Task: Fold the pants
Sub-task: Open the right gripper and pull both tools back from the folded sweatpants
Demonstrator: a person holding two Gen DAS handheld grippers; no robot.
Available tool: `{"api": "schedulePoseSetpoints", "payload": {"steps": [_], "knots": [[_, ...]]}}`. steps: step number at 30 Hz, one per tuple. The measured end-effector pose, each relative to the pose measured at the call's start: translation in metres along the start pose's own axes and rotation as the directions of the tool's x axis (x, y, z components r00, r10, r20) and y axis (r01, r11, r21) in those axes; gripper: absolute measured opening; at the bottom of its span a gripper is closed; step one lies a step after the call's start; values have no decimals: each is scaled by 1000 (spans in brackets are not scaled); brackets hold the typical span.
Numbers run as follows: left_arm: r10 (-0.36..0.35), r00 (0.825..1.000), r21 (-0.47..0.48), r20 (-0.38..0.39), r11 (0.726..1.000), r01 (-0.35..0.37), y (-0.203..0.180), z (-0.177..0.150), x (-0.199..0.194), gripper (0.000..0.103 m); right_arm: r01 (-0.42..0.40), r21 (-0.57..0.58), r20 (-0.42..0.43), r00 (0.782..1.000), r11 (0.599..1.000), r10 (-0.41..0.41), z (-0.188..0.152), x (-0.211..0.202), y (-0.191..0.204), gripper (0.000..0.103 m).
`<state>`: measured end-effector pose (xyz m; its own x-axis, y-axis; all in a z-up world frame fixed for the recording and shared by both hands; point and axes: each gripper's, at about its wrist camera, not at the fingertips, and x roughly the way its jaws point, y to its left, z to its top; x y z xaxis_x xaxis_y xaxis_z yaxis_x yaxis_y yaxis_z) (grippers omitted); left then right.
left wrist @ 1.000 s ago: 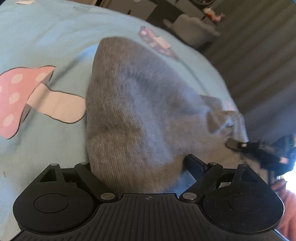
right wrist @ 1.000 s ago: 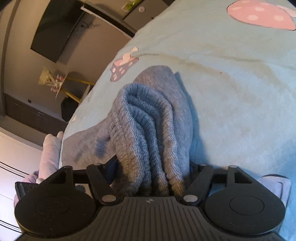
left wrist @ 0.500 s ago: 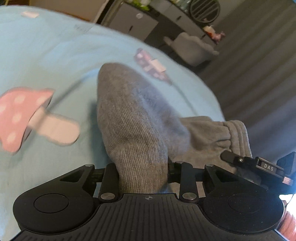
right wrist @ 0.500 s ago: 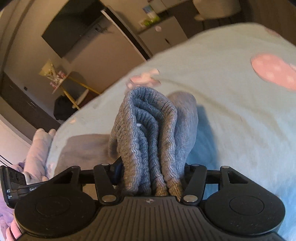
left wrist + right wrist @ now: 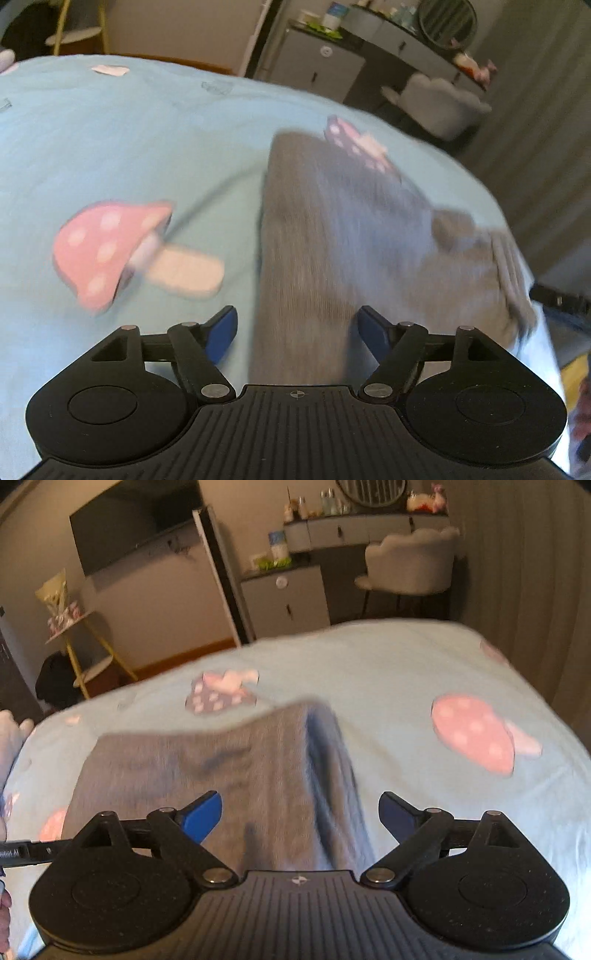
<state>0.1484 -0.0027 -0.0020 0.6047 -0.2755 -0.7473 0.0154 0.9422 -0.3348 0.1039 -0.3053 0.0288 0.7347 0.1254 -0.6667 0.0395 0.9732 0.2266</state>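
The grey knit pants point(image 5: 332, 236) lie folded on the light blue bedspread point(image 5: 129, 147). In the left wrist view my left gripper point(image 5: 297, 328) is open above their near edge, the blue pads apart and holding nothing. The ribbed waistband point(image 5: 511, 266) lies at the right end. In the right wrist view the pants point(image 5: 207, 768) lie flat ahead, and my right gripper point(image 5: 301, 814) is open above them with nothing between its pads. Both views are motion-blurred.
The bedspread has pink mushroom prints point(image 5: 107, 251) point(image 5: 476, 734). Beyond the bed's far edge stand a grey cabinet point(image 5: 286, 598), a padded chair point(image 5: 410, 565), a yellow-legged shelf point(image 5: 77, 642) and a wall TV point(image 5: 136, 524). A curtain point(image 5: 535, 92) hangs on the right.
Both grippers have let go of the pants and opened. The fabric has dropped flat on the bed, and both grippers have pulled back and up.
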Motion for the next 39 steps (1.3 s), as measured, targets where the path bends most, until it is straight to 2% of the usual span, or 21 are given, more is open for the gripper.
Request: {"api": "schedulePoseSetpoints", "payload": {"steps": [3, 5, 8, 11, 14, 17, 21, 25, 27, 30, 33, 35, 37, 39], "knots": [[39, 999, 86, 28, 995, -42, -11, -26, -7, 87, 11, -12, -41, 999, 1000, -11, -21, 5, 0, 92], [73, 997, 114, 33, 990, -76, -15, -36, -10, 87, 47, -36, -66, 997, 998, -49, -31, 10, -2, 94], [95, 995, 129, 21, 987, -97, -19, -34, -6, 89, 61, -19, -112, 992, 998, -62, -39, 18, -8, 97], [141, 990, 156, 27, 977, -143, -26, -31, -7, 88, 88, -61, -100, 991, 994, -94, -39, 19, -4, 98], [128, 990, 165, 51, 977, -135, -31, -36, -19, 81, 151, -137, -60, 985, 979, -160, -42, 13, 12, 98], [82, 995, 197, 58, 976, -92, -33, -49, -31, 81, 197, -178, -36, 978, 964, -207, -47, 2, 22, 98], [88, 996, 203, -10, 976, -85, -32, -69, -31, 81, 230, -214, -98, 962, 950, -255, -60, -4, 26, 98], [102, 994, 208, -50, 974, -89, -38, -82, -33, 87, 171, -225, -104, 975, 959, -199, -81, -27, 30, 98], [95, 995, 227, -42, 970, -84, -43, -88, -39, 93, 133, -214, -126, 979, 968, -162, -90, -39, 31, 98], [82, 996, 243, -23, 967, -74, -48, -96, -50, 95, 76, -177, -181, 977, 981, -108, -103, -59, 35, 98], [69, 997, 245, -16, 968, -63, -50, -104, -58, 95, -45, -141, -254, 967, 989, 8, -117, -76, 41, 98], [59, 998, 240, -11, 969, -55, -51, -107, -63, 96, -108, -176, -261, 963, 978, 59, -126, -90, 50, 99], [60, 998, 237, -4, 970, -58, -53, -110, -67, 96, -75, -237, -210, 977, 969, 25, -130, -98, 60, 99], [75, 997, 240, 5, 968, -74, -55, -113, -69, 96, 16, -246, -161, 985, 969, -57, -128, -101, 65, 99]]}}
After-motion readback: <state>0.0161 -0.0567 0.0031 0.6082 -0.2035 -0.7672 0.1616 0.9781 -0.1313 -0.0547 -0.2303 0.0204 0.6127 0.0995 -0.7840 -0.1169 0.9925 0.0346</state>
